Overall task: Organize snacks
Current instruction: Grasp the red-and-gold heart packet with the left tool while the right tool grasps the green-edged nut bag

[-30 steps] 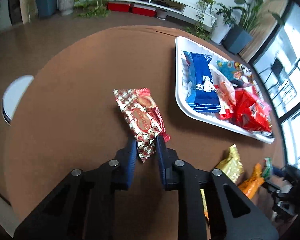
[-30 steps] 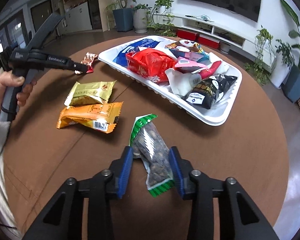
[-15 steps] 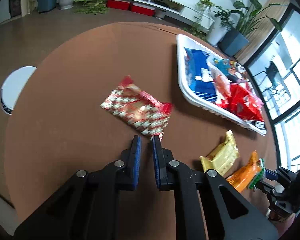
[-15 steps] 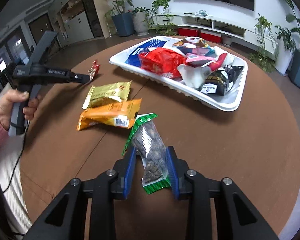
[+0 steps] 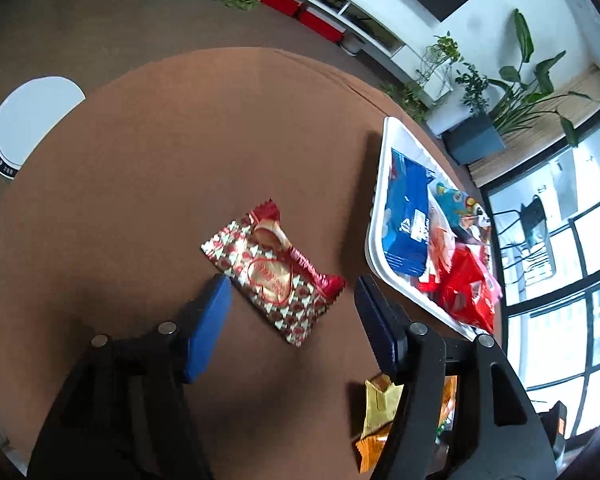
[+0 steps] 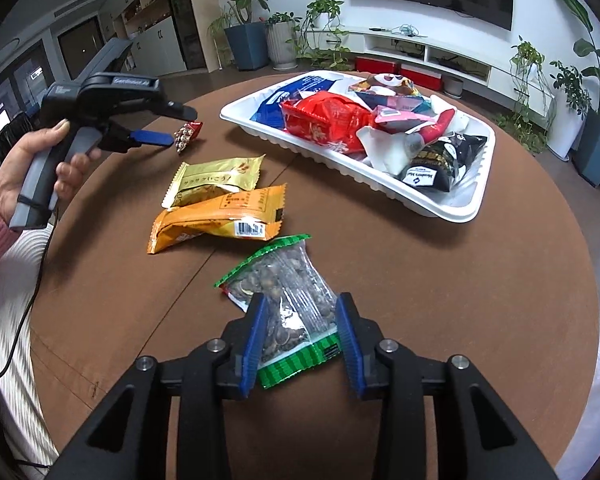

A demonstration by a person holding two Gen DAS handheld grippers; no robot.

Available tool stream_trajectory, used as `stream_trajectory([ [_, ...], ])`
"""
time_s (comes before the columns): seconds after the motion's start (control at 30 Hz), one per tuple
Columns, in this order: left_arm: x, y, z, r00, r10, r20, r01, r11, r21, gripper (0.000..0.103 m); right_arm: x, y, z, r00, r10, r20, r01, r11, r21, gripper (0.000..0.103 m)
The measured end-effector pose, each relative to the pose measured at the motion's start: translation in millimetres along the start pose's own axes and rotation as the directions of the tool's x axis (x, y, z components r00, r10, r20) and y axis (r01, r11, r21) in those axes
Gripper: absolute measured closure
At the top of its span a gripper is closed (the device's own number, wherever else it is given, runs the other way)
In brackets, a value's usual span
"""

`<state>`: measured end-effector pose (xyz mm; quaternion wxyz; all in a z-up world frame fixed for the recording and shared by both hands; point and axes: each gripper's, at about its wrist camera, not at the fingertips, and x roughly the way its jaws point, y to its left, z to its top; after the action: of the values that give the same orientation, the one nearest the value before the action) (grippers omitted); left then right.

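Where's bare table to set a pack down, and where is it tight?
Free: the wide brown stretch between the red-and-gold packet and the table's far edge, and the near-right table past the white tray. Crowded: the tray's inside, piled with packs, and the yellow pack, orange pack cluster.

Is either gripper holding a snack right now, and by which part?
The left gripper holds nothing: its jaws have just opened around the red patterned packet on the table. The right gripper grips the green-edged nut bag across its lower half, near the bottom seal.
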<state>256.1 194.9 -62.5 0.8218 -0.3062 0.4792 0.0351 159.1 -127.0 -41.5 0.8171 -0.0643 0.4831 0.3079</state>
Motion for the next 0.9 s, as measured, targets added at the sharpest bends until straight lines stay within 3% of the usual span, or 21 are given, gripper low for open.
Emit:
stream_trajectory([
  [0.23,11.1,-25.8,0.4,0.991,0.131,0.021,-0.132,0.984,0.123,0.042,-2.7,1.5,0.5,1.0,-0.024,0.007,0.025,0.999,-0.027,0.058],
  [0.47,24.5,-50.3,-1.3,0.969,0.238,0.063,-0.246,0.937,0.246,0.047,-6.6,6.1,-0.1,0.999,-0.03,0.017,0.031,0.998,-0.056,0.051],
  [0.73,30.6,-60.1,-9.9,0.957,0.277,0.087,-0.29,0.899,0.327,0.061,-1.0,18.8,2.6,0.999,-0.036,0.007,0.037,0.986,-0.16,0.046],
  [0.9,35.2,-65.1,-16.2,0.957,0.272,0.098,-0.289,0.885,0.364,0.062,12.4,21.3,4.5,0.998,-0.049,-0.028,0.043,0.978,-0.204,0.043],
])
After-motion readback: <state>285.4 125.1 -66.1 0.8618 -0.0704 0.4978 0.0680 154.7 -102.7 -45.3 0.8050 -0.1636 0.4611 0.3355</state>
